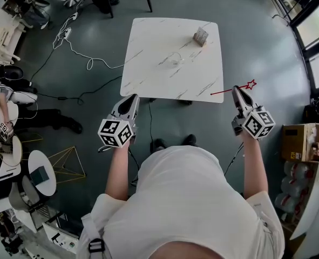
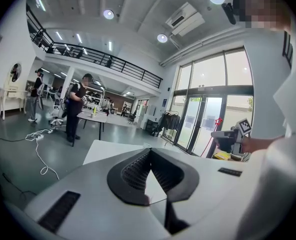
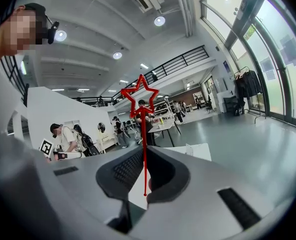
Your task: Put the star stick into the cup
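Clamping the red star stick (image 1: 224, 91) between nearly closed jaws, the right gripper (image 1: 238, 89) hung just off the near right corner of the white marbled table (image 1: 148, 42), while the left gripper (image 1: 133, 97) hovered at its near left edge, jaws together on nothing. Black-and-white square patterns covered the marker cubes (image 1: 116, 133). The clear cup (image 1: 175, 60) stood mid-table, faint against the top, and cables (image 1: 78, 55) trailed over the grey floor (image 1: 256, 31).

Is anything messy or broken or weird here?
Nothing is spilled or broken. The star stick is pinched in the right gripper, by the corner of the table, and the cup is on the table. Only the loose cables sprawling over the floor look untidy.
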The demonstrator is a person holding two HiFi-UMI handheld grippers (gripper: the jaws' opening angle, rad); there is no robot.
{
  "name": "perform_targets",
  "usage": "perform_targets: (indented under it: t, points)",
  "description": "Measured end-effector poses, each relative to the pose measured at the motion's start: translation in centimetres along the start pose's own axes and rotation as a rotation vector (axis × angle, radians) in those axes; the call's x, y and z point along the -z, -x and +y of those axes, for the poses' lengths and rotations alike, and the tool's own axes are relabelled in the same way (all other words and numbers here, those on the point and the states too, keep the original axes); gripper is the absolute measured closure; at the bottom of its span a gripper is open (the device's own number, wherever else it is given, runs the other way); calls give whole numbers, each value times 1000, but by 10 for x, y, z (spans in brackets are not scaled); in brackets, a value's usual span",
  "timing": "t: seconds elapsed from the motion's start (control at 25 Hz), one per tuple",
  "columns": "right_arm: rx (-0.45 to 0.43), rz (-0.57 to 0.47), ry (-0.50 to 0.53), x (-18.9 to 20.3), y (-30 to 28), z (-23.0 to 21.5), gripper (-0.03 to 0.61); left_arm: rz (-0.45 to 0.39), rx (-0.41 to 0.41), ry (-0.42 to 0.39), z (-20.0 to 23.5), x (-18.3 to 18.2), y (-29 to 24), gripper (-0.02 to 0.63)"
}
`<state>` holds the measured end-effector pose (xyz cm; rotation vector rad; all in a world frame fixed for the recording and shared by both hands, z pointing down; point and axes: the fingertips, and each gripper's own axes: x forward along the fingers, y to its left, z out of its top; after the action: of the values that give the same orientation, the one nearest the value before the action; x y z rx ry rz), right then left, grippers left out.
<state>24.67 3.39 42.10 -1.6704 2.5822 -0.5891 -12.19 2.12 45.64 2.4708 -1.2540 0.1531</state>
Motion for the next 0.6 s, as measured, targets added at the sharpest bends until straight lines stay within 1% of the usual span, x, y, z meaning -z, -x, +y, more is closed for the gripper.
perform_targets:
  t: [0.16, 0.36, 0.6]
  points:
    - [17, -15, -27, 3, -3, 14, 545, 15, 16, 5, 14, 4, 11, 601]
    - [42, -11, -25, 15, -10, 33, 545, 33, 35, -1, 35, 12, 24, 601]
    - [43, 7, -21, 23, -21, 52, 545, 39, 19, 9, 62, 14, 37, 601]
